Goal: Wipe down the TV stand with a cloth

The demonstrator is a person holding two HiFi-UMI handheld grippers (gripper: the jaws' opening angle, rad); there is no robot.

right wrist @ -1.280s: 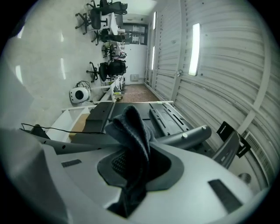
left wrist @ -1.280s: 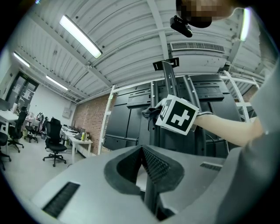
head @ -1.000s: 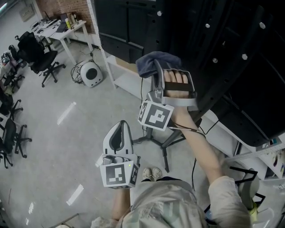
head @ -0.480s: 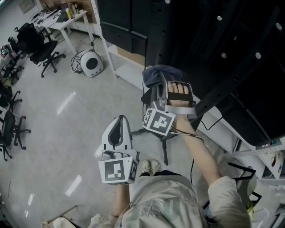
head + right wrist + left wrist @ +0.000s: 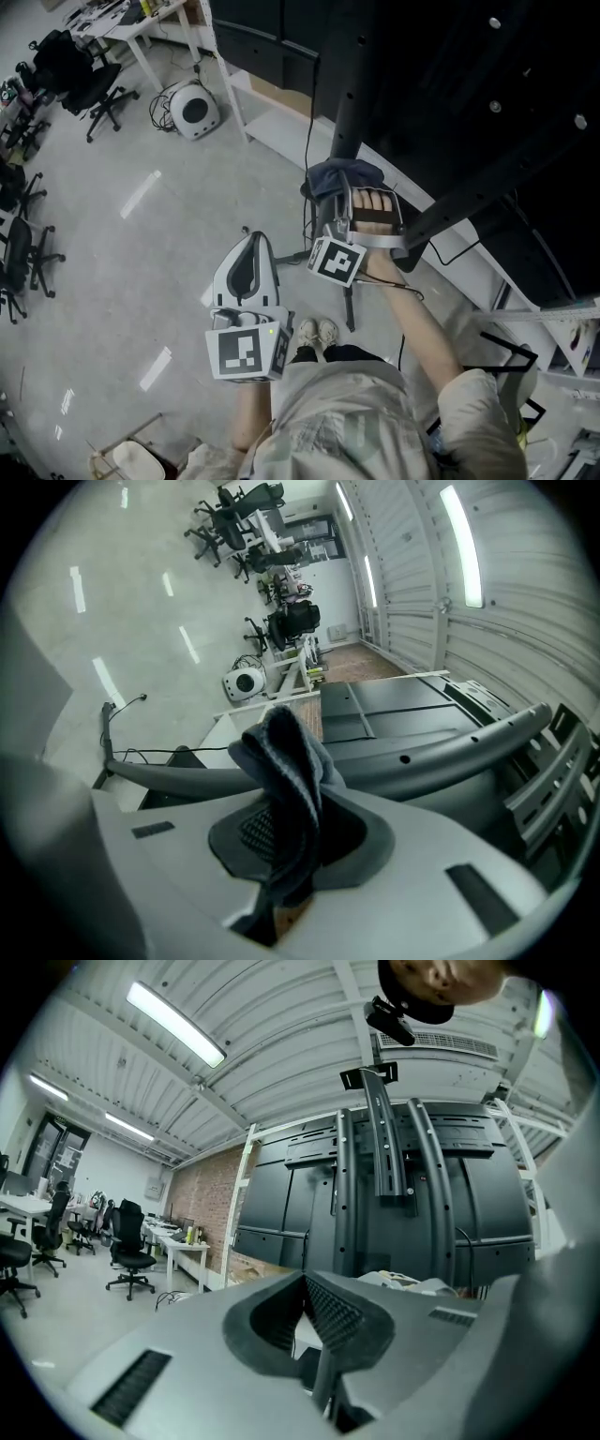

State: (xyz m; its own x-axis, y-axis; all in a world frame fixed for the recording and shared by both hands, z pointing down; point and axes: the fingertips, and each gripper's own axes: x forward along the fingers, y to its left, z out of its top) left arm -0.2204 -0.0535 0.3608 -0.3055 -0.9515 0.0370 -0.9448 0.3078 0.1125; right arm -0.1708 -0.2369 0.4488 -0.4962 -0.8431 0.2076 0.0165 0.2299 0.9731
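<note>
My right gripper (image 5: 345, 190) is shut on a dark blue cloth (image 5: 345, 175), which bunches out past the jaw tips against the black upright pole (image 5: 349, 122) of the TV stand. In the right gripper view the cloth (image 5: 286, 761) is clamped between the jaws, and a dark stand bar (image 5: 422, 752) runs just behind it. The stand's legs (image 5: 349, 302) spread over the floor below my right hand. My left gripper (image 5: 248, 269) hangs lower left, away from the stand. It is shut, with nothing between the jaws (image 5: 305, 1283). The stand's black column (image 5: 380, 1147) rises ahead of it.
A large black TV panel (image 5: 487, 112) fills the upper right. A white low shelf (image 5: 272, 122) runs along the wall, with a round white device (image 5: 195, 111) on the floor beside it. Office chairs (image 5: 80, 70) stand at far left. Cables (image 5: 412, 309) trail near the stand's base.
My right gripper has carried the cloth down along the stand's pole, toward the base. The left gripper has stayed about where it was, still shut.
</note>
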